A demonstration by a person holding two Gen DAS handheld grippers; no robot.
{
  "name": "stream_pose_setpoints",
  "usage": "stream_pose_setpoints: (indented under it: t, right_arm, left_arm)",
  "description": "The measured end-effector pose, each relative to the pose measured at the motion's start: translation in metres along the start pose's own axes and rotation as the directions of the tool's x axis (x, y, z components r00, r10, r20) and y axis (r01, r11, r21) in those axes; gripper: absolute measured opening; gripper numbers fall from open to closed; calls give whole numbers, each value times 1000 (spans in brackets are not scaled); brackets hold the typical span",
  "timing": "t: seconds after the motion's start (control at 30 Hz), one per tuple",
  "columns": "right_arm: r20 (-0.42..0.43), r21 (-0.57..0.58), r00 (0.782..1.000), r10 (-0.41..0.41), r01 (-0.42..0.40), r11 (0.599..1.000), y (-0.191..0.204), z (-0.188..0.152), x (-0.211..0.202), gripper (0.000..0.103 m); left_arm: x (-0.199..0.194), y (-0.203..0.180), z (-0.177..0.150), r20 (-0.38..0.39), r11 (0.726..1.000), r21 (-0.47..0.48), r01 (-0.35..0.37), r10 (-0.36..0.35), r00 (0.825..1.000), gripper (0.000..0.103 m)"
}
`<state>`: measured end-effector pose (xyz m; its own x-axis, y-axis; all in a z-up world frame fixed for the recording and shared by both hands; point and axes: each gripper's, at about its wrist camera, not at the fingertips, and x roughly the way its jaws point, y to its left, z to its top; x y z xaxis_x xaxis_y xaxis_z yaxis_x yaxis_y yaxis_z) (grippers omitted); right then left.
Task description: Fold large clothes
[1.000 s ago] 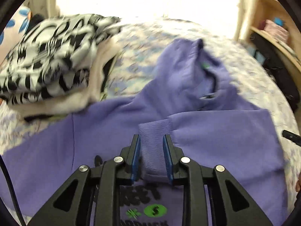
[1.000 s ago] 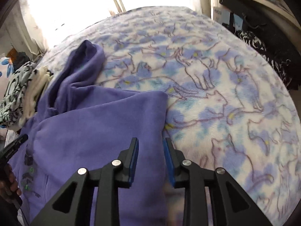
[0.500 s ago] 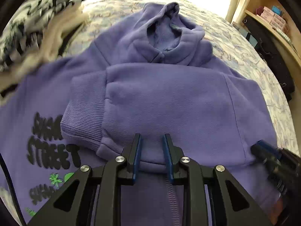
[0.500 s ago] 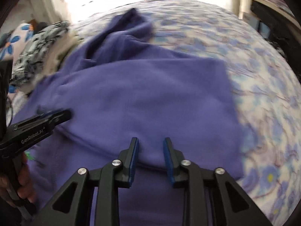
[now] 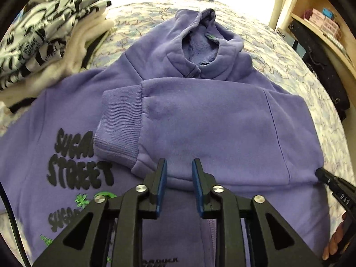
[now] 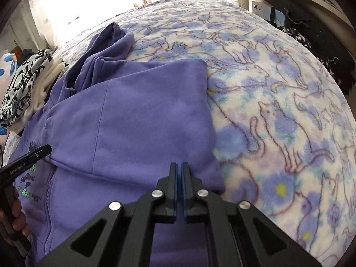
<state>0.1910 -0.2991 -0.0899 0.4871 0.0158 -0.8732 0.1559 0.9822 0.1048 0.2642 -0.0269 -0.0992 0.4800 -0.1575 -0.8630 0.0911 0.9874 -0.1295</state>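
A purple hoodie lies face up on the bed, hood at the far end. One sleeve is folded across its chest, with the ribbed cuff over the black lettering. My left gripper hovers at the sleeve's near edge. Its jaws are opening, the fabric edge lies between them, and the pads do not press on it. My right gripper is shut, tips sunk into the hoodie near its right edge, pinching fabric. The left wrist view shows its finger touching the sleeve's fold.
A stack of folded clothes, black-and-white print on top, sits on the bed left of the hoodie. The cat-print blanket spreads bare to the right. A wooden shelf and a dark bag stand beyond the bed's right side.
My left gripper let go of the cuff, left the sleeve across the chest and moved to its near edge. My right gripper moved onto the hoodie's right side and shut.
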Motion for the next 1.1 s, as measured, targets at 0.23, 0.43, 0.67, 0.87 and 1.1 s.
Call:
stream_pose_setpoints:
  t: [0.23,0.43,0.67,0.87,1.1]
  right_arm:
    - [-8,65,1000,11,-10,998,0,-7,-10,3]
    - [-1,100,998,56,-55,993,10,-22,-21,3]
    - [27,48,997,66,-68,997,38,-40,-51,3]
    - [84,-18,991,102,-101,995,71,-56,-97,3]
    - [131,-118,980,150,-135,984,119,-73,-141,5]
  left_arm:
    - [-38,-8,-14,83,1000,-1,-3,3,997,53]
    - [-69,-3,-18,121,1000,-30,-5,9,993,60]
    - [-96,0,-35,133,1000,-18,20,-18,991,61]
    - [-141,16,-61,166,998,-50,35,-26,986,61]
    - [-200,55,-92,245,995,-101,0,25,969,69]
